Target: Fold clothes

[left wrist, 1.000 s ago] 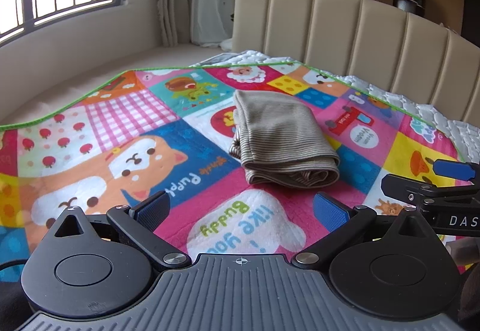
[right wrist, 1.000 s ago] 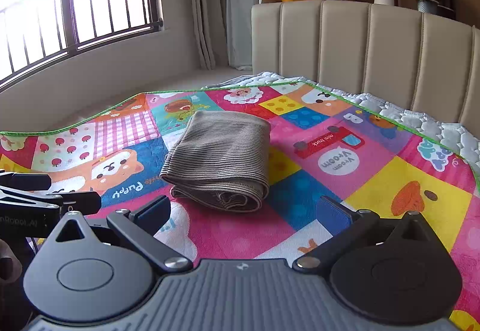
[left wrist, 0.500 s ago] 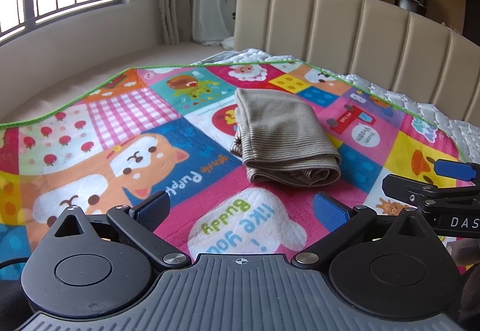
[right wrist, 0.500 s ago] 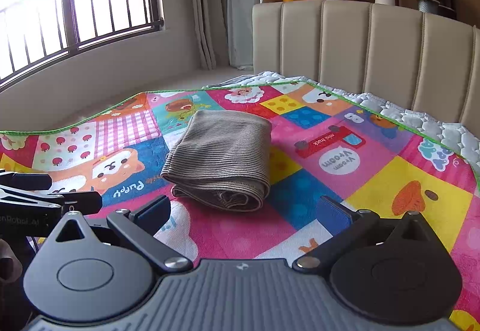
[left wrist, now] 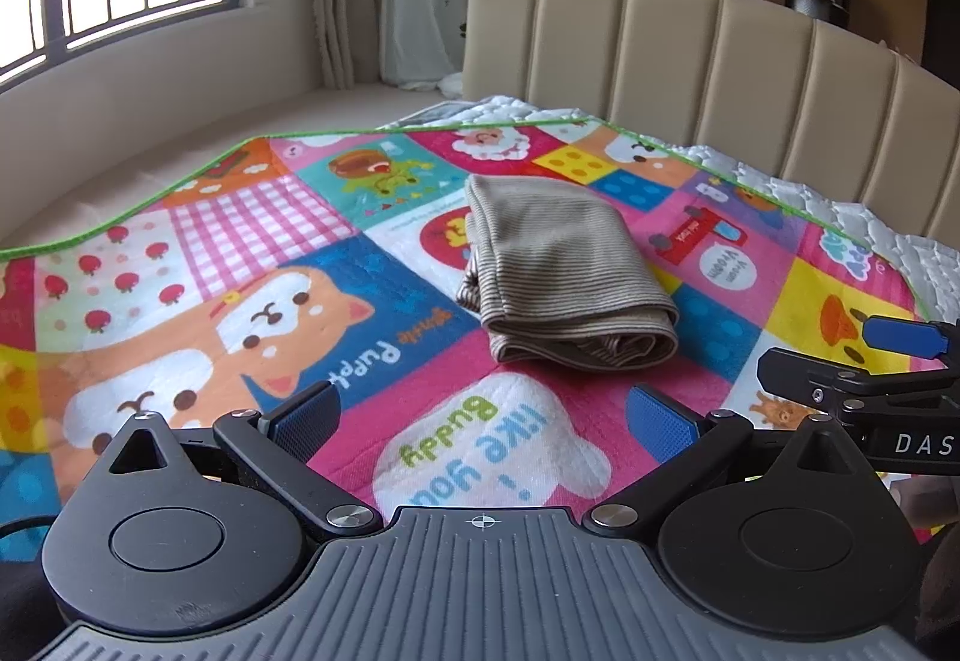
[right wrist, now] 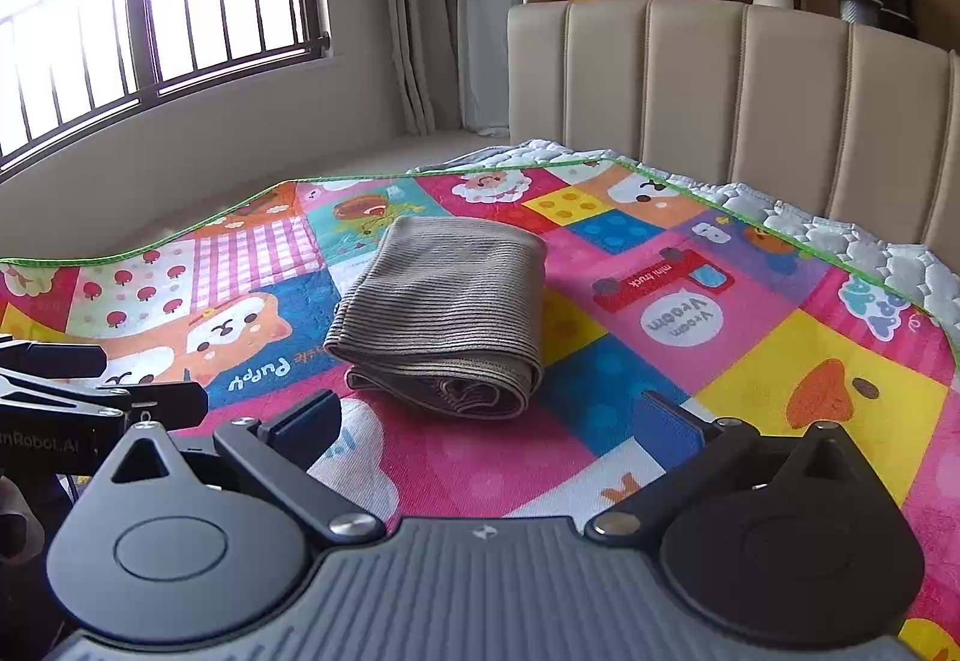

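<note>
Nothing moved: folded garment (left wrist: 564, 277) alone on mat (left wrist: 240, 265), unobstructed.

Left gripper (left wrist: 483, 415) sits marginally lower and nearer the folded garment (left wrist: 564, 271) than before. Right gripper (right wrist: 489, 418) likewise edges closer.

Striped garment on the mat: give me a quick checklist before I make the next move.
1. Striped garment folded into a compact bundle: ok.
2. Garment lies fully on the colourful mat, inside its green edge: ok.
3. Left gripper jaws open, nothing held: ok.
4. Right gripper jaws open, nothing held: ok.
5. Both grippers clear of the garment: ok.
6. Layers inside the fold lie flat: cannot tell.
</note>
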The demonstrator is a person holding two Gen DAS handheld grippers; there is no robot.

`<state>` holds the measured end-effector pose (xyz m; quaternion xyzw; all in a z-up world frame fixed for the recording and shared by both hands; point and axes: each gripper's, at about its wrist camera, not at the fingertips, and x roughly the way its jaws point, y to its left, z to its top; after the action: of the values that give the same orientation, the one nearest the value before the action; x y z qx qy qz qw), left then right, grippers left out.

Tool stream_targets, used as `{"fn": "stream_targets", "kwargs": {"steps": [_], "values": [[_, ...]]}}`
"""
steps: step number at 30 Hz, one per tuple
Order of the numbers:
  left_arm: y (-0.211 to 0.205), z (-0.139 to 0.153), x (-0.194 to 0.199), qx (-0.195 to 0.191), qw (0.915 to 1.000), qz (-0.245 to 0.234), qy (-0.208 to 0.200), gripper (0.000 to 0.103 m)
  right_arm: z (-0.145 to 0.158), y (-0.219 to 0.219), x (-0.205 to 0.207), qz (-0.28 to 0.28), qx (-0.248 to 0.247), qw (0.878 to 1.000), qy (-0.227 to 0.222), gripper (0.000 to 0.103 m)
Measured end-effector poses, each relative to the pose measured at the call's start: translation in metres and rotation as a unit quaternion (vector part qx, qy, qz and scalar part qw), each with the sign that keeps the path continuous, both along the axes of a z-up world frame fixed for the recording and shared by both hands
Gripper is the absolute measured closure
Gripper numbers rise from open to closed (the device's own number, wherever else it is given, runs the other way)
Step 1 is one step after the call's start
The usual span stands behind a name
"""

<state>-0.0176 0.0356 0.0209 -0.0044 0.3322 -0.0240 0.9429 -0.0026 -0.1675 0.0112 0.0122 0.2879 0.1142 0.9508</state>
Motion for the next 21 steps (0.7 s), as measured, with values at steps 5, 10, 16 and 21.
{"fn": "stream_targets", "kwargs": {"steps": [5, 10, 16, 21], "values": [[-0.0006, -0.0003, 0.0017, 0.007, 1.0, 0.004, 0.003, 0.0, -0.0005, 0.0003, 0.0004, 0.001, 0.0, 1.0, 0.002, 0.0], [-0.0017, -0.0009, 0.0023, 0.015, 0.9998, 0.008, 0.006, 0.0, -0.0004, 0.001, 0.0002, 0.002, -0.001, 1.0, 0.002, 0.0], [-0.0011, -0.0012, 0.0027, 0.015, 0.9998, 0.01, 0.007, 0.0, -0.0006, 0.0021, 0.0, 0.002, 0.0, 1.0, 0.002, 0.0], [-0.0026, -0.001, 0.0018, 0.018, 0.9998, 0.007, 0.005, 0.0, -0.0007, 0.001, -0.0008, 0.003, 0.0, 1.0, 0.002, 0.0]]}}
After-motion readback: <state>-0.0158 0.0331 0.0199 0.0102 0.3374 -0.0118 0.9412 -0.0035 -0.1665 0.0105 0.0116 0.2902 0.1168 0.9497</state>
